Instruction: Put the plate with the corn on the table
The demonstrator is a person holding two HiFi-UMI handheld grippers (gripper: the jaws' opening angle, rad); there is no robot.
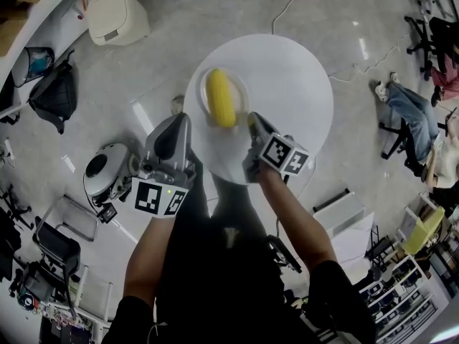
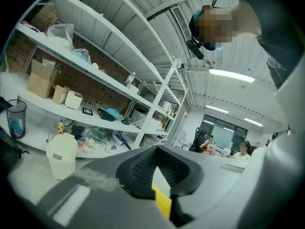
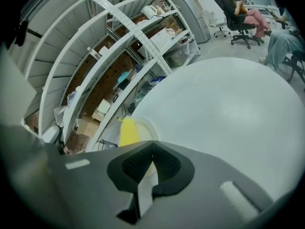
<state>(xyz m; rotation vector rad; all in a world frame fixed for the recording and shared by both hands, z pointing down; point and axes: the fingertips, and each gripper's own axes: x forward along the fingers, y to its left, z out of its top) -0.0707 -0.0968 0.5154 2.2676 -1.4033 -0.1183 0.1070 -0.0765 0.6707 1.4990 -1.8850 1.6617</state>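
A white plate [image 1: 242, 90] with a yellow corn cob [image 1: 221, 97] on it rests on the near left part of the round white table [image 1: 294, 84]. My right gripper [image 1: 251, 118] hovers just off the plate's near right rim. In the right gripper view its jaws [image 3: 152, 146] are shut and empty, with the corn [image 3: 127, 131] and plate [image 3: 147, 127] just beyond the tips. My left gripper [image 1: 183, 120] sits beside the table's left edge, apart from the plate. Its jaws [image 2: 157, 149] look shut and point at the shelves.
A white lidded bin [image 1: 116, 14] and a black bag [image 1: 56, 95] stand on the floor at the far left. A round grey device [image 1: 106, 167] is beside my left arm. People sit on chairs [image 1: 405, 106] at the right. Shelving [image 2: 95, 56] lines the wall.
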